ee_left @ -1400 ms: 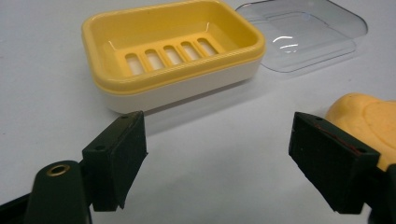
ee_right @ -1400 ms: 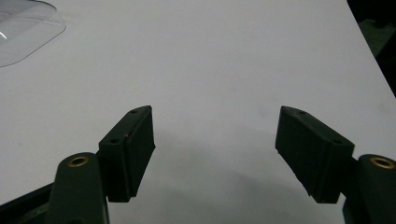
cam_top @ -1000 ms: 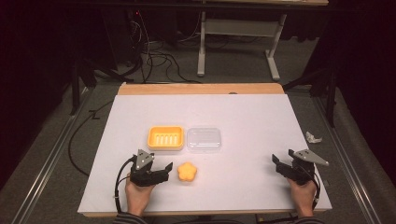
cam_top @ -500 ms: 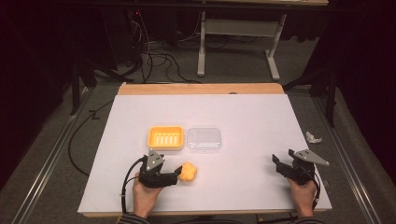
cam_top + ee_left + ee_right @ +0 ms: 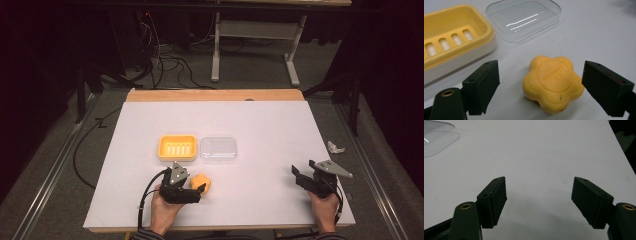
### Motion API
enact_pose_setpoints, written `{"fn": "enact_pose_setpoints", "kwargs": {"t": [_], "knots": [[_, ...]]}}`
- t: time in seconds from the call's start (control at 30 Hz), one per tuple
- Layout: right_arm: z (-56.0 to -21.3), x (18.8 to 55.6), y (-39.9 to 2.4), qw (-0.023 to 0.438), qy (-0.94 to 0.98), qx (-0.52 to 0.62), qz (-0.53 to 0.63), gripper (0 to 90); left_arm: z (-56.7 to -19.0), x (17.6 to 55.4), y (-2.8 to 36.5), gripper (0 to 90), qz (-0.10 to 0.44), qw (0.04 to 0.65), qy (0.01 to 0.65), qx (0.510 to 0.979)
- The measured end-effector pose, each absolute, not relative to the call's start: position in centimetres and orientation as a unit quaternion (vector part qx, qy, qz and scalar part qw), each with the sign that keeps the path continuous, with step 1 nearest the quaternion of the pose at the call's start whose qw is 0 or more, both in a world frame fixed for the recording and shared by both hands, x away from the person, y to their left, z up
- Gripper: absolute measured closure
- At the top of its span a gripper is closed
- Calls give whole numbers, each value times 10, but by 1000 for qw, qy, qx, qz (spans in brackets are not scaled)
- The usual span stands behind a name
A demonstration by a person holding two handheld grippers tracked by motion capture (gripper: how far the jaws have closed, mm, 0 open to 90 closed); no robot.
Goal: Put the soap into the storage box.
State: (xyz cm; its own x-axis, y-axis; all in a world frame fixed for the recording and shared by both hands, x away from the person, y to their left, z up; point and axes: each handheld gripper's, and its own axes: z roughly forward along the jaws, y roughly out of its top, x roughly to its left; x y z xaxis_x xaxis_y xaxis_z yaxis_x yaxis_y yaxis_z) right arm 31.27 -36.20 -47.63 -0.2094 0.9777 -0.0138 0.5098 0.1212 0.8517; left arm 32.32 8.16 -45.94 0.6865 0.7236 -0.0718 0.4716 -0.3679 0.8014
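The left gripper now sits up against the flower-shaped soap, its jaws spread on either side.

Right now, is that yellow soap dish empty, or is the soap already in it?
Empty. The soap dish shows only its bare slotted bottom; the flower-shaped soap lies on the table beside it, between the open jaws of the left gripper.

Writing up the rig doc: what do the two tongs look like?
Both tongs, left and right, are black with two blocky flat-faced jaws, brass-coloured pivot screws, a grey three-cornered plate on top and a trailing black cable. Striped sleeve cuffs show at the wrists.
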Motion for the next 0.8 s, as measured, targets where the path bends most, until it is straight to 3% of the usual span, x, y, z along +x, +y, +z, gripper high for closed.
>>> {"fn": "enact_pose_setpoints", "kwargs": {"t": [0.8], "knots": [[-476,313,-362,310,681,546,376,285,-473,323,56,144,152,366,346,850]]}}
